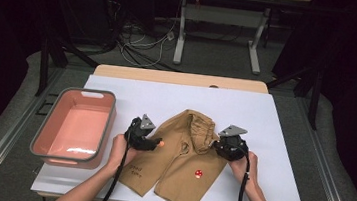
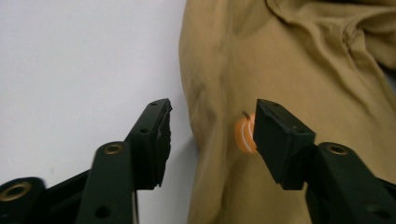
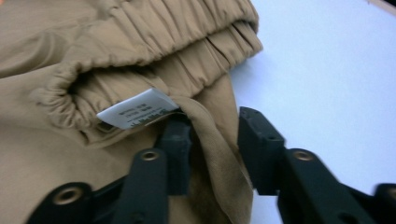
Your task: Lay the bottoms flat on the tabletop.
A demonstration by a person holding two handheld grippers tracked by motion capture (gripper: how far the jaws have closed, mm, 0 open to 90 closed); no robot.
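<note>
Nearest the lens, left gripper (image 2: 210, 135) with jaws apart, straddling the side edge of tan shorts (image 1: 180, 156) beside an orange pumpkin patch (image 2: 243, 135), pads not pressing. Right gripper (image 3: 215, 149) likewise parted around a fold of fabric under the white label (image 3: 137, 108). Shorts flat on the white board (image 1: 273, 140), right of the pink tray (image 1: 74, 126).

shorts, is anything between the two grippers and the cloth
Nothing visible stands in the way. The left gripper has open jaws astride the side edge of the tan shorts, beside a small orange patch. The right gripper has a fold of the other edge between its jaws, beside the white label.
</note>
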